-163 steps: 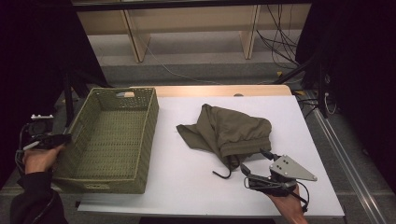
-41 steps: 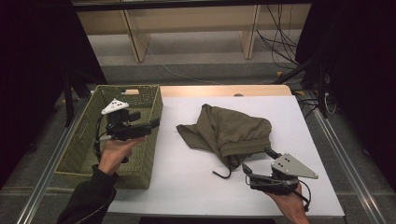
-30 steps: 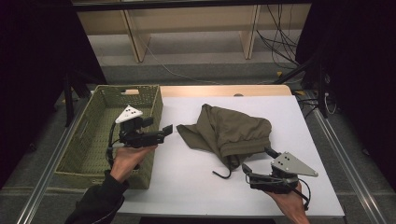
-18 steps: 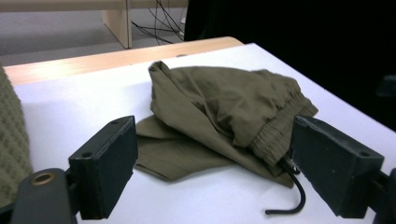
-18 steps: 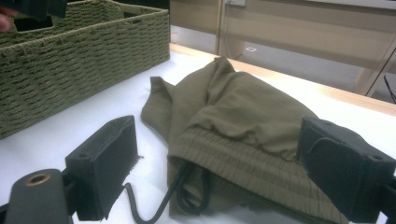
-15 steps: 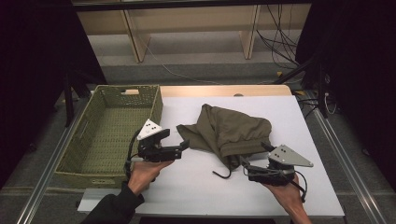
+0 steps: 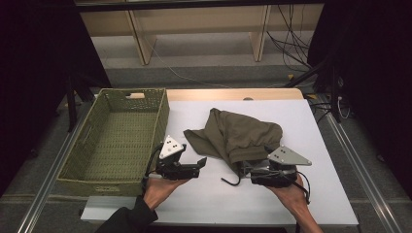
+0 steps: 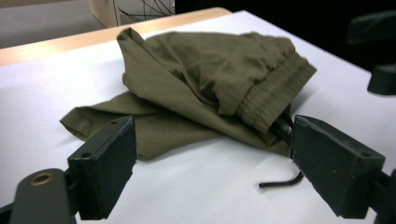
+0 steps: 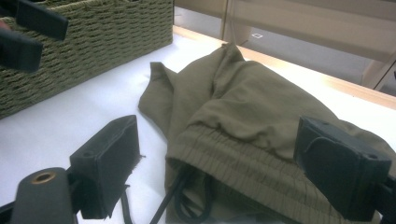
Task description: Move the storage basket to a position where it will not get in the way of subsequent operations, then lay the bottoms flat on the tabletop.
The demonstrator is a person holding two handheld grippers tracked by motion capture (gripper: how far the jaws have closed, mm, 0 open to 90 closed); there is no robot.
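Note:
A crumpled pair of olive shorts (image 7: 238,136) lies mid-table, its elastic waistband and black drawstring (image 7: 231,180) toward me. My left gripper (image 7: 201,162) is open, low over the table just left of the shorts, aimed at them. In the left gripper view the shorts (image 8: 205,84) lie ahead of the wide jaws, with the drawstring (image 8: 280,181) on the table. My right gripper (image 7: 246,170) is open at the waistband's near edge. The right gripper view has the waistband (image 9: 243,163) lying between the spread jaws, not pinched.
A green woven basket (image 7: 163,114), nothing inside, stands on the left part of the white table (image 7: 311,121), close behind my left hand. Its wall (image 9: 93,42) is in the right gripper view. Wooden shelf legs and cables are beyond the far edge.
My left gripper has travelled from beside the basket's left wall, over the basket, down to the table next to the shorts. The right gripper has edged forward to the waistband.

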